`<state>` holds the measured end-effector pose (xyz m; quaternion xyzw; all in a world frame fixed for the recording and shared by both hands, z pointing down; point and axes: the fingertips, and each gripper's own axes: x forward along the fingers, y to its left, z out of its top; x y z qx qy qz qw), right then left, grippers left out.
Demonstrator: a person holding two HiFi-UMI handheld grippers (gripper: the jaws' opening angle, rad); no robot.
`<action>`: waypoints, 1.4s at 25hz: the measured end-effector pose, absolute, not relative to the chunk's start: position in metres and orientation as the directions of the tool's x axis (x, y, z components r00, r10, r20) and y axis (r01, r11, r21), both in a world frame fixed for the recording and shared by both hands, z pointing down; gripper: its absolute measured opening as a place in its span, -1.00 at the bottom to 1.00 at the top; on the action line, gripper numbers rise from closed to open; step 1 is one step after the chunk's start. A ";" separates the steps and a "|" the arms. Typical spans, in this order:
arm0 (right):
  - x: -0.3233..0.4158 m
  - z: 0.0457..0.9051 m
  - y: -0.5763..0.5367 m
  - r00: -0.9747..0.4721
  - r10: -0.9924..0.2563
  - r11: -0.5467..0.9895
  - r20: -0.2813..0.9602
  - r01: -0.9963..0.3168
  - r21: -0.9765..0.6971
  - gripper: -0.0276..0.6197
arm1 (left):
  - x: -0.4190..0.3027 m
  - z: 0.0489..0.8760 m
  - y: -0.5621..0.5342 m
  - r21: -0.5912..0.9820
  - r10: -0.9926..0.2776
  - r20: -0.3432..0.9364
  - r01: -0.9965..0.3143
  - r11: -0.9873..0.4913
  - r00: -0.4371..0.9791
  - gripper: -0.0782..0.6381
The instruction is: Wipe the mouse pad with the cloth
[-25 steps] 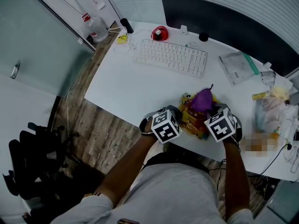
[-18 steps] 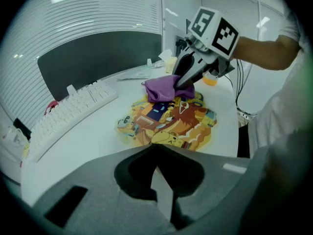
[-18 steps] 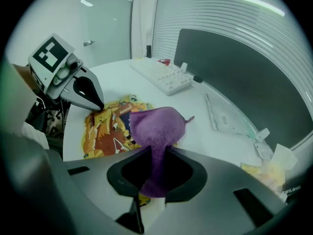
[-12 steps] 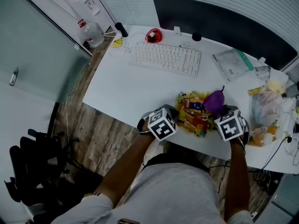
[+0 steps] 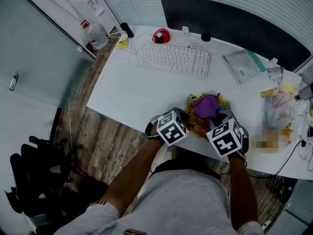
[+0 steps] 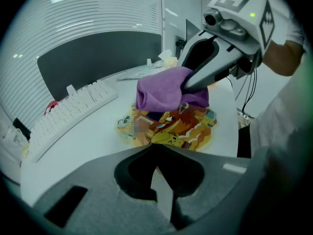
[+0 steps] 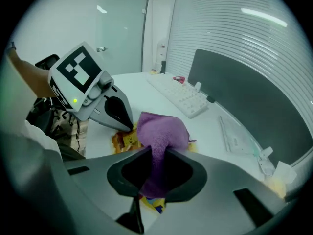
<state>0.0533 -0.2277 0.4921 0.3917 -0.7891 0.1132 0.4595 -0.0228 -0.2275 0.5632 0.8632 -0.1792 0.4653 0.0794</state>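
Note:
A yellow and orange cartoon mouse pad [image 5: 198, 124] lies near the front edge of the white desk [image 5: 132, 94]. A purple cloth [image 5: 206, 106] is bunched on top of it. My right gripper [image 5: 215, 117] is shut on the cloth [image 7: 159, 131], which runs down between its jaws [image 7: 154, 155] and presses on the pad [image 6: 168, 129]. My left gripper [image 5: 187, 118] is shut, its tips [image 6: 156, 148] resting at the pad's near left edge; whether they pinch the pad I cannot tell. The cloth [image 6: 166, 89] covers the pad's far half.
A white keyboard [image 5: 172, 60] and a red mouse [image 5: 160, 35] lie at the back of the desk before a dark panel [image 5: 234, 23]. A clear plastic sleeve [image 5: 243, 65] and filled bags [image 5: 281, 109] crowd the right side. The desk edge runs just under both grippers.
My right gripper has dragged the purple cloth from the pad's right side back leftward over its middle. The left gripper has stayed at the pad's left edge.

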 end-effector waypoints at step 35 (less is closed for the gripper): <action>0.139 0.534 -0.187 -0.098 -0.443 0.566 0.891 -0.801 0.193 -0.70 | -0.024 0.563 -0.227 -0.007 -0.229 0.823 -0.393 -0.920 0.519 -0.74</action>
